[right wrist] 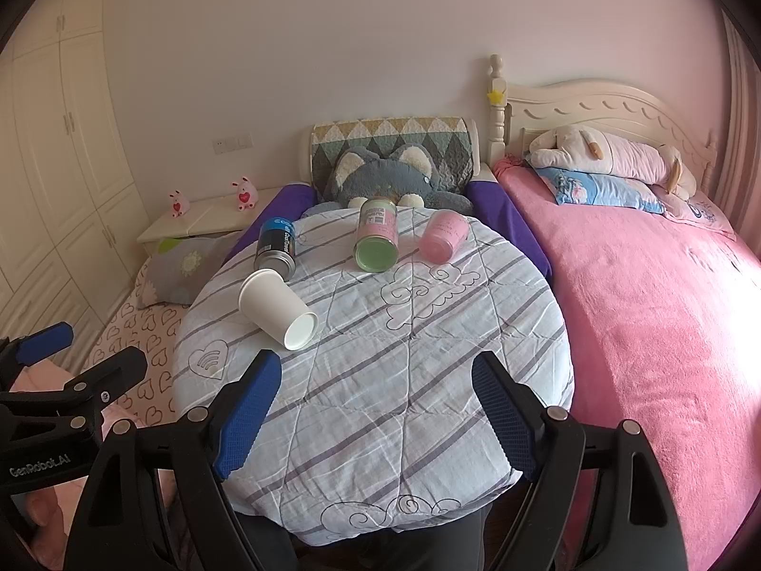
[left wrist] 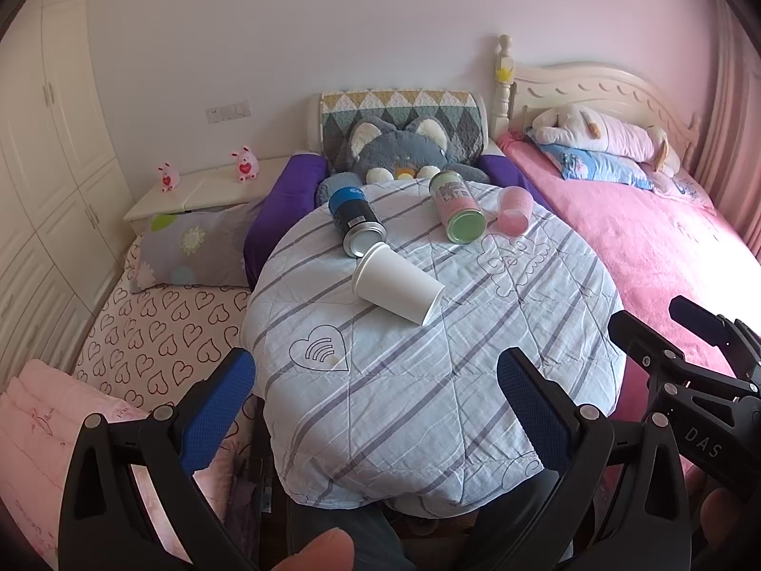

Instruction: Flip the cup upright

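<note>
A white paper cup point(left wrist: 397, 285) lies on its side on the round table covered with a striped quilt point(left wrist: 428, 404); it also shows in the right wrist view point(right wrist: 278, 308). A pink translucent cup point(left wrist: 512, 210) lies on its side at the far right of the table, also in the right wrist view point(right wrist: 442, 236). My left gripper point(left wrist: 375, 380) is open and empty, near the table's front edge. My right gripper point(right wrist: 375, 380) is open and empty, also short of the cups.
A blue-black can point(left wrist: 354, 221) and a green-pink can point(left wrist: 456, 211) lie on their sides at the back of the table. A grey plush cat point(left wrist: 399, 152) sits behind. A pink bed point(left wrist: 642, 238) is right, a heart-print bed point(left wrist: 157, 333) left.
</note>
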Available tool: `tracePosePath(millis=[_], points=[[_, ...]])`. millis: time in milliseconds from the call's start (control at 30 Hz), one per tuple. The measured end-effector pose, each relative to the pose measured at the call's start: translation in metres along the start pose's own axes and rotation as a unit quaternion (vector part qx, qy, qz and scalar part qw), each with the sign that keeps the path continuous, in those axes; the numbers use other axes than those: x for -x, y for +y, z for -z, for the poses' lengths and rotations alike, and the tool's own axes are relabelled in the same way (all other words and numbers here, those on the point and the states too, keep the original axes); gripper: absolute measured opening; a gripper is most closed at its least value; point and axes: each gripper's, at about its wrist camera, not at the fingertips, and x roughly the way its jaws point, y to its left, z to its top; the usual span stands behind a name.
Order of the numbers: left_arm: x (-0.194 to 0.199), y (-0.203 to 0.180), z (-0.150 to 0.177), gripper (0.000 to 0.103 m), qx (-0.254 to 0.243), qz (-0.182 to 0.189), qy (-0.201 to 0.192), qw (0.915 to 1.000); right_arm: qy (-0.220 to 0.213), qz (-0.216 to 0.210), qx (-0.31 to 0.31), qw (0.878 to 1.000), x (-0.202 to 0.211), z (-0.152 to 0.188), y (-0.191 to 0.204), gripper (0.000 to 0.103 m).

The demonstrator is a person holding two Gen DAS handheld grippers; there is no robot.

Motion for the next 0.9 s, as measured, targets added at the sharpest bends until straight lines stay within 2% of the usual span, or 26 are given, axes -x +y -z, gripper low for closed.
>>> tracePosePath(millis=[733,900], points=[[0.001,0.005,-0.001,0.103,0.004,-0.003,0.001,1.0,0.003,-0.001,-0.001,1.0,-0.002,0.002,0.0,0.084],[0.0,0.005,-0.001,0.103,0.004,-0.004,0.001,1.0,0.012,-0.005,-0.001,1.0,-0.018,0.003,-0.005,0.084]])
